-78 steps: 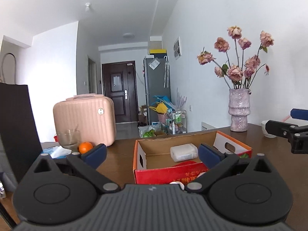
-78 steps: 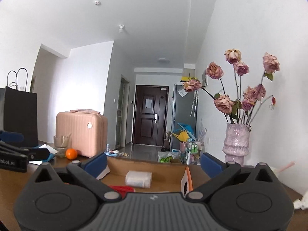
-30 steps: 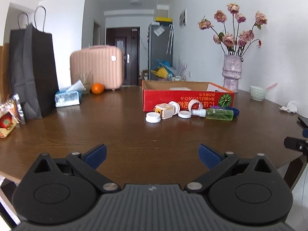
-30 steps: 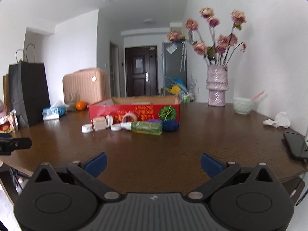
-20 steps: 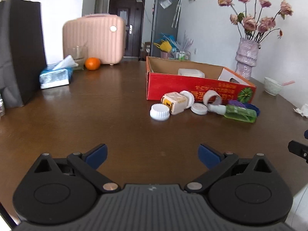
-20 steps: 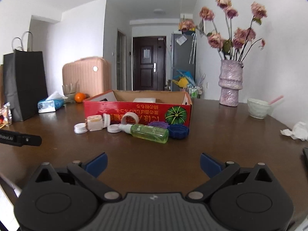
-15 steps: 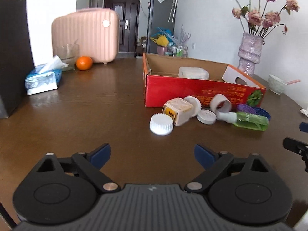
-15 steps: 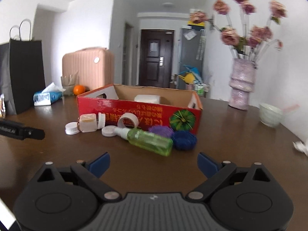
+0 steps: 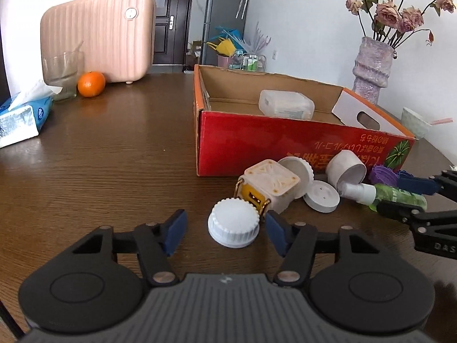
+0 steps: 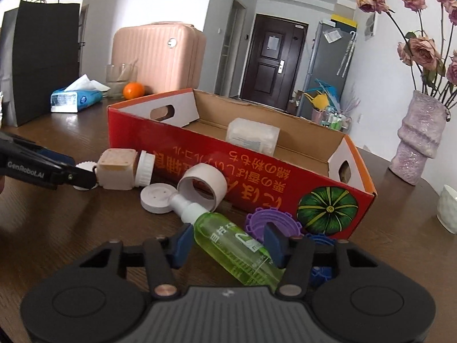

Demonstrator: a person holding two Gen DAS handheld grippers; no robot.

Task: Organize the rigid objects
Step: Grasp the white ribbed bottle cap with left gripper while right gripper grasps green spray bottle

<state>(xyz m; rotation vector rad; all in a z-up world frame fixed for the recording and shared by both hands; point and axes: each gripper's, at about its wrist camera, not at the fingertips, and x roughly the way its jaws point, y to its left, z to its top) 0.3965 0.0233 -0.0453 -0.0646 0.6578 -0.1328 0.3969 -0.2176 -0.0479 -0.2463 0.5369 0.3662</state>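
While both tools close, unpressed: left tool (image 9: pixel 225 231) around ribbed white cap (image 9: pixel 233 223); right tool (image 10: pixel 227 247) around green bottle (image 10: pixel 234 245).

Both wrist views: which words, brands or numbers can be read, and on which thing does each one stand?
"GenRobot.AI": on the left hand-held gripper.
"DAS", cut off: on the right hand-held gripper.
Red box: upside-down yellow East Asian characters; I cannot read them.
Green spray bottle: label too blurred.
Tissue pack: print too small.

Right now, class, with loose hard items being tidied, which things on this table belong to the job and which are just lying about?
Part of the job:
- white ribbed cap, between the left tool's closing jaws
- green spray bottle, between the right tool's closing jaws
- cube-shaped charger
- red cardboard box

Just lying about:
- orange
- tissue pack
- pink suitcase
- vase of flowers
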